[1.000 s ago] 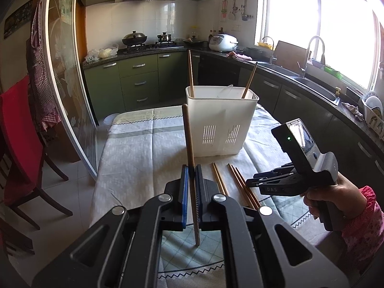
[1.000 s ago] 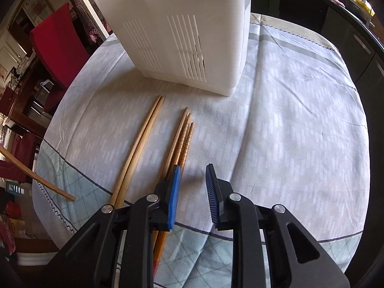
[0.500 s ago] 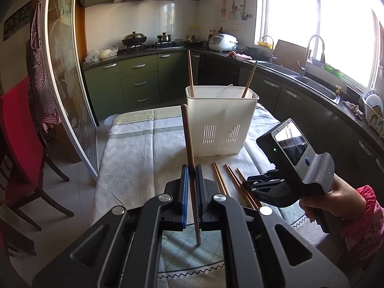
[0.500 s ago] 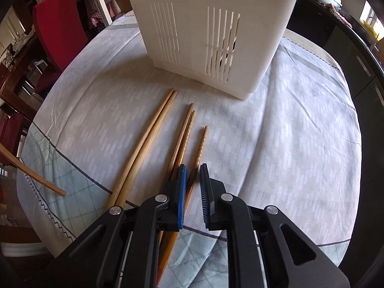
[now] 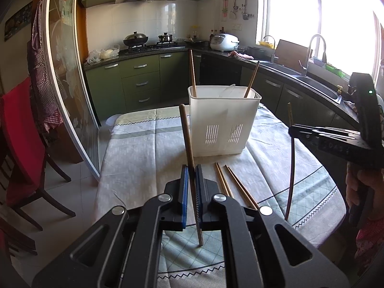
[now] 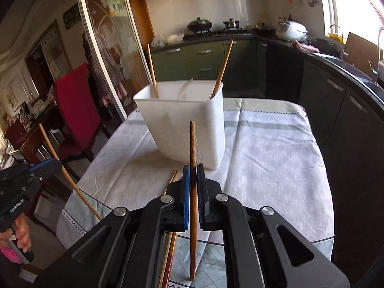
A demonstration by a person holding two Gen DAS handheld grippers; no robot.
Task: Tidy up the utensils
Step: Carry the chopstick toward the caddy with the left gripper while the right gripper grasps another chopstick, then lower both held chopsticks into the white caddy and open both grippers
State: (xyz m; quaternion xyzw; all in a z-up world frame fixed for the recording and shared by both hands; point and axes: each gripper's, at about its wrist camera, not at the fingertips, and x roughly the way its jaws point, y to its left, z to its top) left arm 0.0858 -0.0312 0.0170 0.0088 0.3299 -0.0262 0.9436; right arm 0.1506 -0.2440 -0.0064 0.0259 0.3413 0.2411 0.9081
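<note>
My left gripper [image 5: 191, 169] is shut on a dark brown chopstick [image 5: 186, 132], which stands almost upright above the near part of the table. A white slotted utensil holder [image 5: 223, 129] stands mid-table with two chopsticks [image 5: 192, 72] leaning in it. My right gripper [image 6: 193, 168] is shut on a carved wooden chopstick [image 6: 192, 141] and holds it above the cloth, in front of the holder [image 6: 182, 120]. In the left wrist view that gripper [image 5: 291, 128] is at the right with its chopstick [image 5: 291, 168] hanging down. Several chopsticks [image 5: 236, 184] lie on the cloth.
The table [image 5: 144, 148] has a pale checked cloth, and its rounded near edge is close. A red-covered chair [image 5: 21, 144] and a glass sliding door [image 5: 69, 91] are at the left. Green kitchen cabinets [image 5: 141, 81] and a sink counter [image 5: 312, 79] run behind and to the right.
My right gripper closed on one chopstick from the group on the cloth, lifted it and tilted up toward the holder. My left gripper and its chopstick have stayed still.
</note>
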